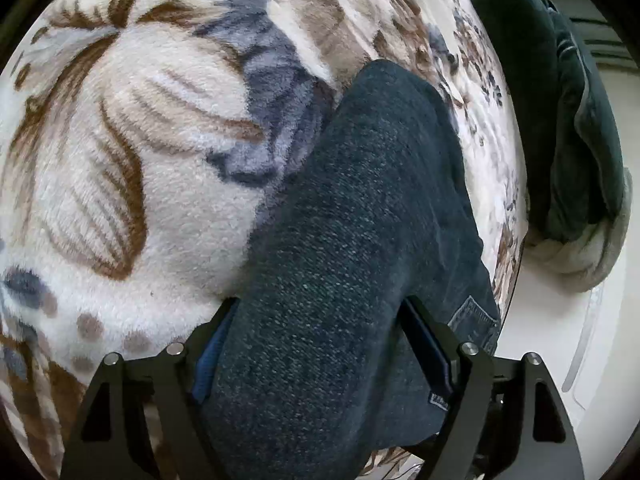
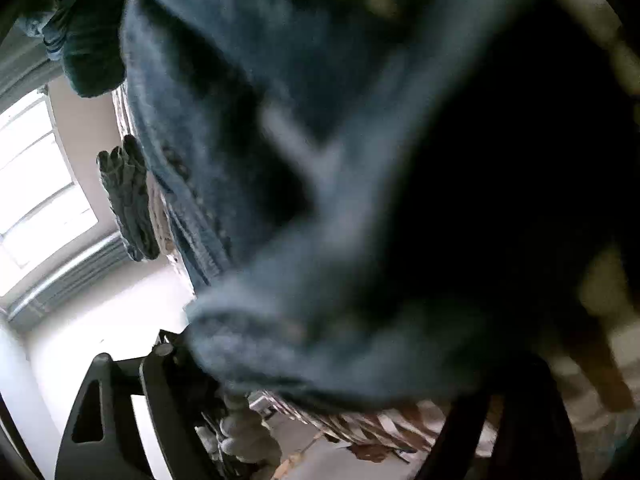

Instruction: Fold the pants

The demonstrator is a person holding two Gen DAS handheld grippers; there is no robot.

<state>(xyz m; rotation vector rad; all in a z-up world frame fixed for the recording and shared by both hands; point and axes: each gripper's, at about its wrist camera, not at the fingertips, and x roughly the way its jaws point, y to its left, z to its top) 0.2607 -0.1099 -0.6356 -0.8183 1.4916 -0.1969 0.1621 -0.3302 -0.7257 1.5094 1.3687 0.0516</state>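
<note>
Gripping a thick bunch of denim, the left tool (image 1: 320, 344) has its two fingers pressed against either side of the pants (image 1: 360, 200), which stretch away from it across the patterned fleece blanket (image 1: 120, 160) on the bed; the cloth looks heavy, soft and limp, so I judge it will sag wherever unsupported and is best taken at the waistband or a hem; the left tool points low along the fabric, close to the blanket; the right tool (image 2: 320, 380) is tilted steeply with blurred denim draped right over its lens, and I cannot tell whether it is clenched or released; a dark cushion (image 1: 560, 120) lies beyond the bed's edge.
</note>
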